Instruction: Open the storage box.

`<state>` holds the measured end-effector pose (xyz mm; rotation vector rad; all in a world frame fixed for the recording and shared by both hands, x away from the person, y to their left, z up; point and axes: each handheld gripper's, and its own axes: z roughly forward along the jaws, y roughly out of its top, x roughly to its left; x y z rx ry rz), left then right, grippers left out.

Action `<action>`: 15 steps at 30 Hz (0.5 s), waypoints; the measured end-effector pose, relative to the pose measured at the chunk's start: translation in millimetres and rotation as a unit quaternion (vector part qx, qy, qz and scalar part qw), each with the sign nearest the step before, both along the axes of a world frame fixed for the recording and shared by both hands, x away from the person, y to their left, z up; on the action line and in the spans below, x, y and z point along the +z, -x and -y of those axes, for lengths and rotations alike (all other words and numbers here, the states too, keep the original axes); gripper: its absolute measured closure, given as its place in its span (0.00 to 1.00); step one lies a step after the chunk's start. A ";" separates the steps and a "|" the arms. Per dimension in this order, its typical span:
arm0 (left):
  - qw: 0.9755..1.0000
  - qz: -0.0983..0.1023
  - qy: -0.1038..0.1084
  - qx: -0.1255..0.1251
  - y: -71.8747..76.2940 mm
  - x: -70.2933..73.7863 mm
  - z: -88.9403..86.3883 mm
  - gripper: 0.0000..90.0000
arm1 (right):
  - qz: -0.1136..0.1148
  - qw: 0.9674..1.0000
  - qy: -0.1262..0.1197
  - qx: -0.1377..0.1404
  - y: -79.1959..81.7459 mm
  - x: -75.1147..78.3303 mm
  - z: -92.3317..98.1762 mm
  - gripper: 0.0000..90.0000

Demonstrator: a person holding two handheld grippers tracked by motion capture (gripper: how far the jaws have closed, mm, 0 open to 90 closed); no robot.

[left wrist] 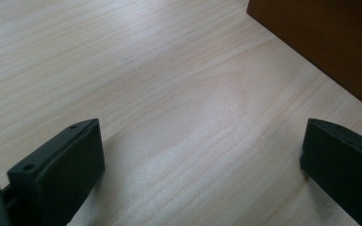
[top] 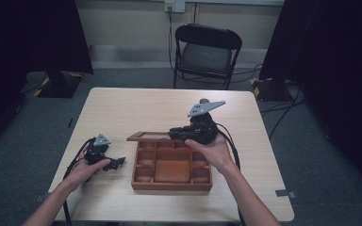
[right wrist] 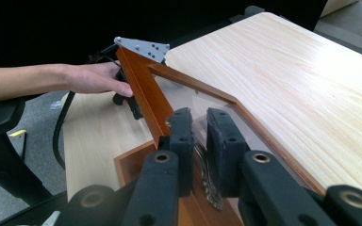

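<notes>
Right gripper point(top: 178, 133) clamped on the lid point(top: 147, 136) of a wooden box point(top: 171, 165) — left gripper point(top: 118, 163) wide and empty.

The compartmented box sits on the light wooden table point(top: 122, 108), slightly right of centre, its glazed lid point(right wrist: 188, 94) lifted to about level; the right gripper point(right wrist: 200, 136) pinches the lid's edge at the metal clasp point(right wrist: 207, 183). The left gripper rests low on the table beside the box's left wall point(left wrist: 320, 42), jaws far apart — only bare tabletop point(left wrist: 169, 94) between them.
</notes>
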<state>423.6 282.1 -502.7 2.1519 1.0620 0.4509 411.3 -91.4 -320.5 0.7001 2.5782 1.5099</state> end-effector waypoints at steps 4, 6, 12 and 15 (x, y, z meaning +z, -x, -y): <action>1.000 0.000 0.000 0.000 0.0 0.0 0.0 0.00 | 0.001 1.000 0.003 -0.009 -0.8 1.0 0.2 0.85; 1.000 0.000 0.000 0.000 0.0 0.0 0.0 0.00 | 0.001 1.000 0.003 -0.009 -1.5 1.8 -0.1 0.85; 1.000 0.000 0.000 0.000 0.0 0.0 0.0 0.00 | 0.006 1.000 0.005 -0.013 -3.3 4.7 -0.8 0.85; 1.000 0.000 0.000 0.000 0.0 0.0 0.0 0.00 | 0.006 1.000 0.006 -0.014 -3.9 5.5 -0.8 0.86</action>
